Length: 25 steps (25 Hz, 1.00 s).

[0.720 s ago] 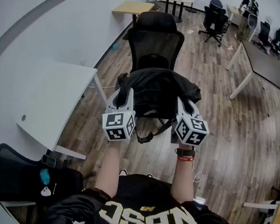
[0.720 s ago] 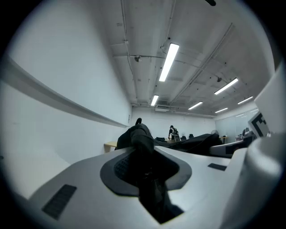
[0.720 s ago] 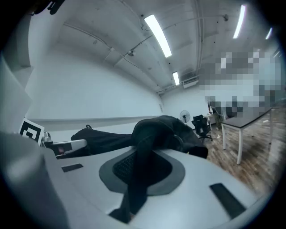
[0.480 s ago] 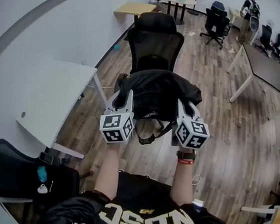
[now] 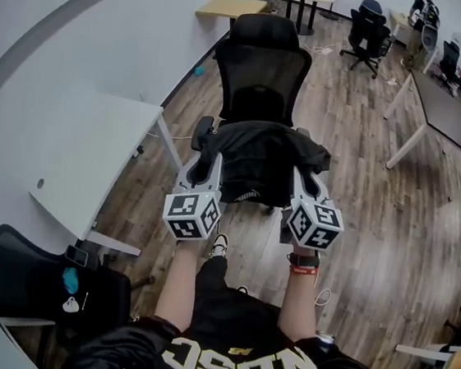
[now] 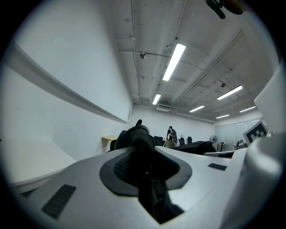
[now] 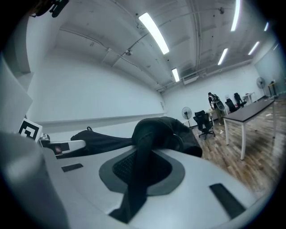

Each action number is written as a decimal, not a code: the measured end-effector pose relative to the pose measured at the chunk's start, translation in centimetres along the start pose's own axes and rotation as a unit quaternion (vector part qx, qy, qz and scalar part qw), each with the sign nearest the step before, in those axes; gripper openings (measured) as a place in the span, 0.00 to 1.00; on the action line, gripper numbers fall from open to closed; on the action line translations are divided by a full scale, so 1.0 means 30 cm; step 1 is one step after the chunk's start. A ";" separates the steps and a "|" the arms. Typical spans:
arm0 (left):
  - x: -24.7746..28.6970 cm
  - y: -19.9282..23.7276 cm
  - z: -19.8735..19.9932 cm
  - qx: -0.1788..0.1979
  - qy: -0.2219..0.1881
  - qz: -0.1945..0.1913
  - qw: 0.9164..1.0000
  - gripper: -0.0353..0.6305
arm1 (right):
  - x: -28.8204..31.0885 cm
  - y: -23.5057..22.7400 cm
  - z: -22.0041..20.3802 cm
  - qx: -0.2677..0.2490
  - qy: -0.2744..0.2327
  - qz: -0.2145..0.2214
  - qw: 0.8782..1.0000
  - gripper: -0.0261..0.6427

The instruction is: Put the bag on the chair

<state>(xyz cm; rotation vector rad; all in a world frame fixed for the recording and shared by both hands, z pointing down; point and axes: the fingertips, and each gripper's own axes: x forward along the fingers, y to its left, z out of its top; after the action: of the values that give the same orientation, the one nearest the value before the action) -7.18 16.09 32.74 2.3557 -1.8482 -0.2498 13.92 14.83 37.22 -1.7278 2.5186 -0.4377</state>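
Since a moment ago both claws have carried the black fabric bag (image 5: 258, 159) away from the person and over the black mesh-backed office chair (image 5: 264, 68) — its straps no longer dangle above the floor. The left claw (image 5: 207, 157) is clamped on a bunched fold at the bag's left edge, with dark cloth pinched between its jaws in the left gripper view. The right claw (image 5: 301, 174) is likewise closed on a dark, strap-like fold at the bag's right edge. The bag lies slumped across the chair's seat, just on the near side of the backrest. A white table (image 5: 77, 154) stands to the left of the chair. Wood-plank floor (image 5: 374, 229) spreads all round — the person's light shoe (image 5: 219, 244) shows on it at the near side of the seat.
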 end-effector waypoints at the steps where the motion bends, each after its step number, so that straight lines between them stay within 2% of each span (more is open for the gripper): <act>1: 0.020 0.007 -0.007 -0.004 0.002 -0.001 1.000 0.20 | 0.020 -0.011 -0.006 0.003 0.003 -0.001 1.000 0.10; 11: 0.342 0.069 0.028 0.000 -0.010 -0.015 1.000 0.20 | 0.282 -0.097 0.116 0.003 -0.008 -0.020 1.000 0.10; 25: 0.820 0.269 0.135 0.004 -0.027 -0.045 0.999 0.21 | 0.750 -0.123 0.264 0.007 -0.030 -0.042 0.999 0.11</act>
<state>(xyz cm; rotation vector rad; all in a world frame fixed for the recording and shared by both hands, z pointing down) -9.96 -9.75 29.34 2.4640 -1.7706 -0.3200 10.52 -8.70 33.14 -1.8187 2.4022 -0.4014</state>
